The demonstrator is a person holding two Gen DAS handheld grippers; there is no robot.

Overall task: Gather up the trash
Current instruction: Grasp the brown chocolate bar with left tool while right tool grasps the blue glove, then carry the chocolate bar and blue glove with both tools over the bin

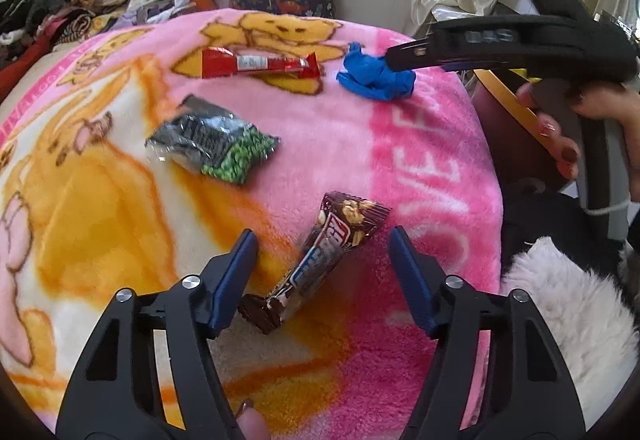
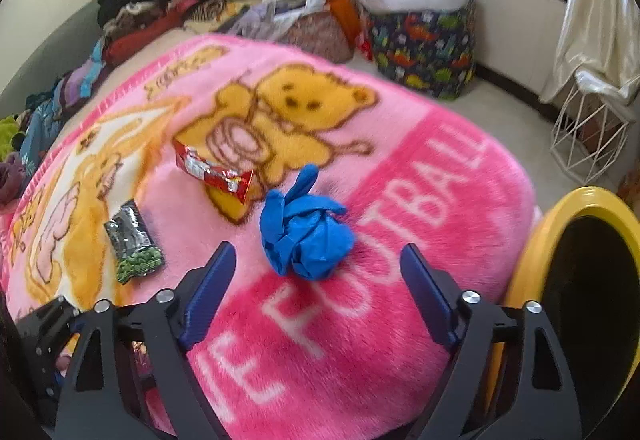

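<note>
Brown chocolate-bar wrapper point(image 1: 320, 264): lying slantwise on the pink fleece blanket with bear print point(image 1: 340, 143), between the blue pads of the left gripper point(image 1: 323, 256), touching neither.
Left gripper: jaws partly apart, holding nothing.
Crumpled blue rubber glove point(image 2: 302, 228): on the blanket just ahead of the right gripper point(image 2: 318, 260), at the mouth of its gap; in the left wrist view, gripper tip just over the glove's edge.
Right gripper: jaws wide apart, nothing held.
Black-and-green pea snack packet point(image 1: 212, 143): on the blanket, well left of the glove.
Red foil wrapper point(image 1: 260, 63): farther back, beside the printed bear.
Yellow-rimmed bin point(image 2: 580, 240): beside the blanket's right edge.
Dinosaur-print fabric basket point(image 2: 424, 47): on the floor beyond.
</note>
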